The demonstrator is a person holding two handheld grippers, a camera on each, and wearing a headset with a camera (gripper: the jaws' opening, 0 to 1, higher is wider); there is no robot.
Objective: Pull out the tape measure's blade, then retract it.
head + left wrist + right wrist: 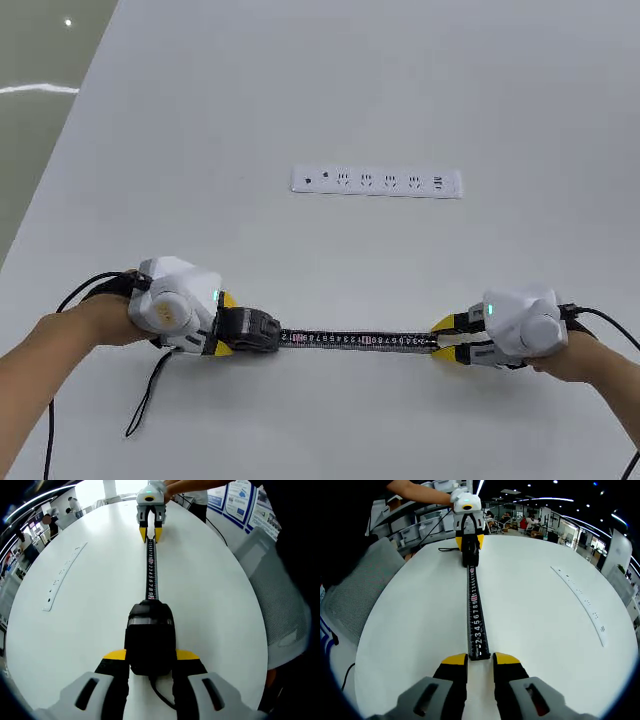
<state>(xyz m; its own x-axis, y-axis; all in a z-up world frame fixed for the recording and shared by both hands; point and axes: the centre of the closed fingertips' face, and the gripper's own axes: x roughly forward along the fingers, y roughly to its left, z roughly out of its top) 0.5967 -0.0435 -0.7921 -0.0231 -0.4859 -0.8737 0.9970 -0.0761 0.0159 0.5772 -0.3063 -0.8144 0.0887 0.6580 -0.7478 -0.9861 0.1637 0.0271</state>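
White bench [300, 100], office behind: black tape measure [150, 635] clamped between the jaws of the left gripper [150, 656], its blade [476, 610] drawn out flat to the right gripper [480, 658], whose jaws pinch its tip; power strip [377, 181] lies well apart from both jaws

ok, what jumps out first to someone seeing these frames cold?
The tape measure's blade, pulled out in a straight line along the white table between the two hand-held grippers. The left hand-held gripper clamps the black case, and the right hand-held gripper pinches the blade's tip. Farther back, a white power strip lies flat.
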